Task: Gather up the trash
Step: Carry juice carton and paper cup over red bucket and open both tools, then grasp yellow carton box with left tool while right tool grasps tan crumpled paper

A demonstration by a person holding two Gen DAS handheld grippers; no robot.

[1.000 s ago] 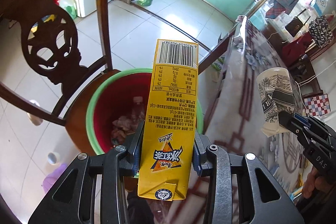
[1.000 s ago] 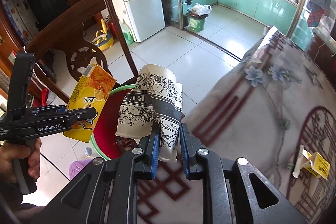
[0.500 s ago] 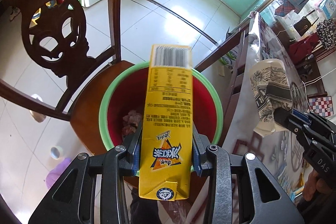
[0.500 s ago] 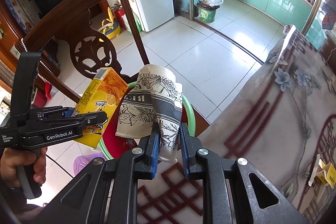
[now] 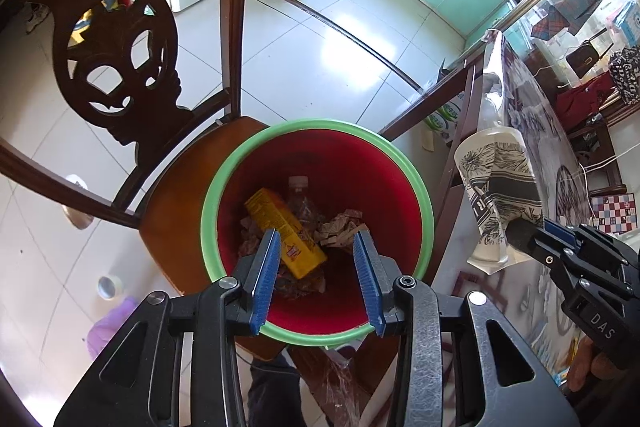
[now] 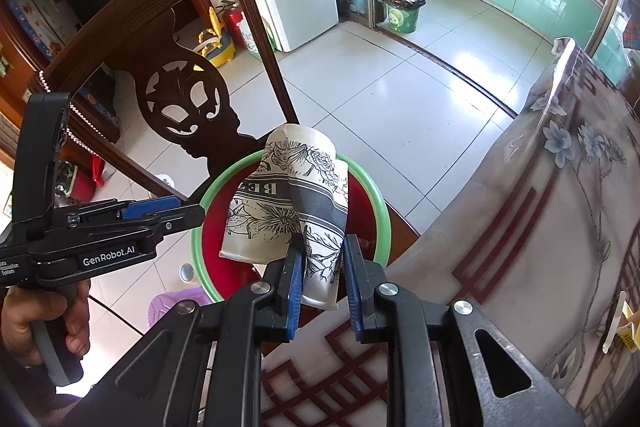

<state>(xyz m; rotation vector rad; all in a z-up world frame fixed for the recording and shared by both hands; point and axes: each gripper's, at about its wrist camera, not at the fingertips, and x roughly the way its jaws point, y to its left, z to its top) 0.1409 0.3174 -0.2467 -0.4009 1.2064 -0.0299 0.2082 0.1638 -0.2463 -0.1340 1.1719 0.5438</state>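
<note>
The yellow drink carton [image 5: 280, 227] lies at the bottom of the red bin with a green rim [image 5: 424, 203], among a plastic bottle [image 5: 300, 199] and crumpled paper [image 5: 340, 227]. My left gripper [image 5: 317, 235] hangs over the bin, its jaws opening with nothing between them. In the right wrist view the left gripper [image 6: 192, 213] reaches in from the left. My right gripper [image 6: 322, 241] is shut on a crushed paper cup [image 6: 288, 195] with black flower print, held above the bin's rim [image 6: 380, 211] on the table side. The left wrist view shows the cup [image 5: 496, 187] at the right.
The bin stands on the seat [image 5: 176, 203] of a dark wooden chair with a carved back [image 5: 116, 75]. A table under a flowered cloth [image 6: 560, 227] lies to the right, with a yellow scrap [image 6: 628, 331] on it. A purple basket [image 6: 172, 303] sits on the tiled floor.
The left gripper has let go of the yellow carton, which has dropped into the bin. The right gripper has carried the cup closer over the bin's rim.
</note>
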